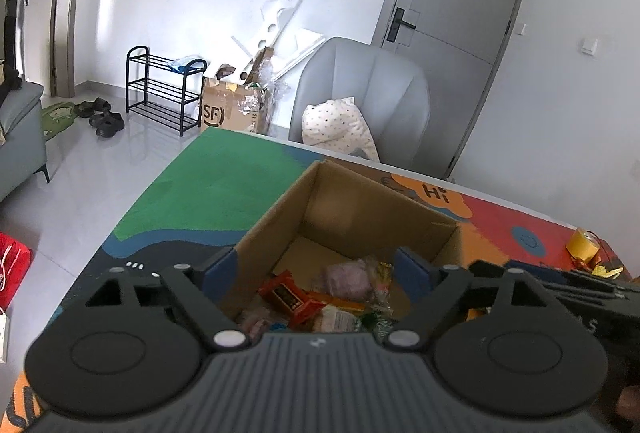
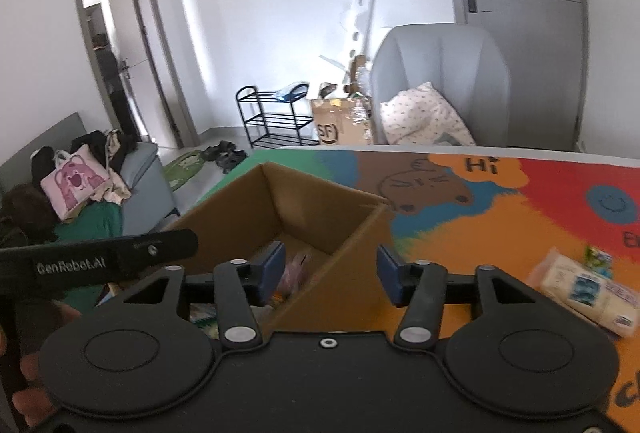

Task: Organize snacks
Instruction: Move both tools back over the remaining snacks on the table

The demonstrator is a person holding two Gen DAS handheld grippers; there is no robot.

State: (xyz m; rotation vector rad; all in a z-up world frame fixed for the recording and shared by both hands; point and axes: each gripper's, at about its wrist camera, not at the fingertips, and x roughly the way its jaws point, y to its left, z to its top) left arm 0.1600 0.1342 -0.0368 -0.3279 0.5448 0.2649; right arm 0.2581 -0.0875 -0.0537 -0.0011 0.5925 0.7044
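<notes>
An open cardboard box stands on the colourful table mat and holds several snack packs, among them a red-orange pack and a pinkish bag. My left gripper is open and empty, hovering over the box's near side. In the right wrist view the box is ahead, and my right gripper is open and empty, straddling its near right wall. A pale wrapped snack pack and a small green packet lie on the mat to the right.
A yellow wrapper lies at the mat's far right. A grey armchair with a spotted pillow stands behind the table. A black shoe rack and an SF cardboard box stand by the wall. A sofa is at the left.
</notes>
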